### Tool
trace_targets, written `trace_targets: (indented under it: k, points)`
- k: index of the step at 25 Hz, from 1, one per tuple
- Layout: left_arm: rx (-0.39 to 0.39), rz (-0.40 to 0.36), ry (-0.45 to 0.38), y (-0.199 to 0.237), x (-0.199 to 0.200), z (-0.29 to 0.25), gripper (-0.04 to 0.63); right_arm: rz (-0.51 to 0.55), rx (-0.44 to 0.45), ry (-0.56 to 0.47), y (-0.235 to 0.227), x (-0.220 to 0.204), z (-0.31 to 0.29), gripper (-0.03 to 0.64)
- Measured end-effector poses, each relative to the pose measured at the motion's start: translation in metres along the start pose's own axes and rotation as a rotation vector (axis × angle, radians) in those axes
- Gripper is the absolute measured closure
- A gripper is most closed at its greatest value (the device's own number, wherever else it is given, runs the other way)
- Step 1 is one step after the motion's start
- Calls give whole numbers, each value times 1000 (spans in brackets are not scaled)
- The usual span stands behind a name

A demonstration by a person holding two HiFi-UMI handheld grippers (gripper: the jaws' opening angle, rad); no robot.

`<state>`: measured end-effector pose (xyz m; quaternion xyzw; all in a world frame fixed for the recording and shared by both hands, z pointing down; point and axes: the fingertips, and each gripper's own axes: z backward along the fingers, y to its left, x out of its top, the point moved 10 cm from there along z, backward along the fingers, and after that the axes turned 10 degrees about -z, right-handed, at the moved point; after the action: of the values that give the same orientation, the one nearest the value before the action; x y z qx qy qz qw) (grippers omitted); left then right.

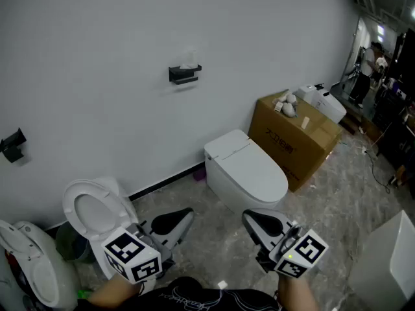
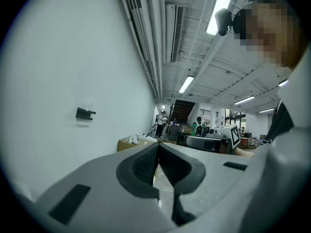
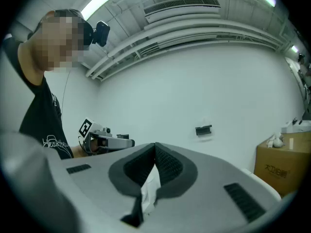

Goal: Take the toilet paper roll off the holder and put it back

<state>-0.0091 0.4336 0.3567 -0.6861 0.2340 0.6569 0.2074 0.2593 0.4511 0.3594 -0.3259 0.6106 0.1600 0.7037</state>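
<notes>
The left hand-held gripper (image 2: 158, 147) had its jaws closed together at the tips with nothing between them. It was held low and level near the person's body. The right hand-held gripper (image 3: 154, 147) was also closed tip to tip. A crumpled white scrap (image 3: 149, 191), likely tissue, sat in the gap behind its tips, but whether it was pinched there could not be told. Both pointed toward the wall (image 1: 97, 76), probably a resting carry, since neither was near the task's thing.

Just ahead of them on the floor (image 1: 324, 199) stood a closed toilet (image 1: 245, 170), with an open-seat toilet (image 1: 91, 207) off to the left. A cardboard box (image 1: 295, 140) sat against the wall on the right.

The black holder (image 1: 185, 74) was fixed to the wall, well apart from both tools and above the closed toilet, as suits a seated user. A faint pale shape just above it was likely the toilet paper roll (image 1: 189, 60). It was hard to tell from the white wall, and nothing showed whether it had yet been lifted off. The person would probably need to step closer and open the jaws before any grasp.
</notes>
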Motion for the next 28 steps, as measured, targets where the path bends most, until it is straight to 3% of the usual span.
trace_targets:
  k: [8, 17, 20, 28]
  points:
    - [2, -7, -6, -4, 9, -7, 591, 41, 8, -1, -1, 13, 7, 612]
    - [9, -31, -37, -3, 32, -7, 589, 67, 10, -78, -2, 42, 15, 607]
    - [19, -20, -40, 2, 33, -7, 589, 89, 12, -77, -7, 46, 10, 512]
    - [43, -3, -46, 37, 29, -15, 589, 95, 0, -76, -33, 47, -25, 392]
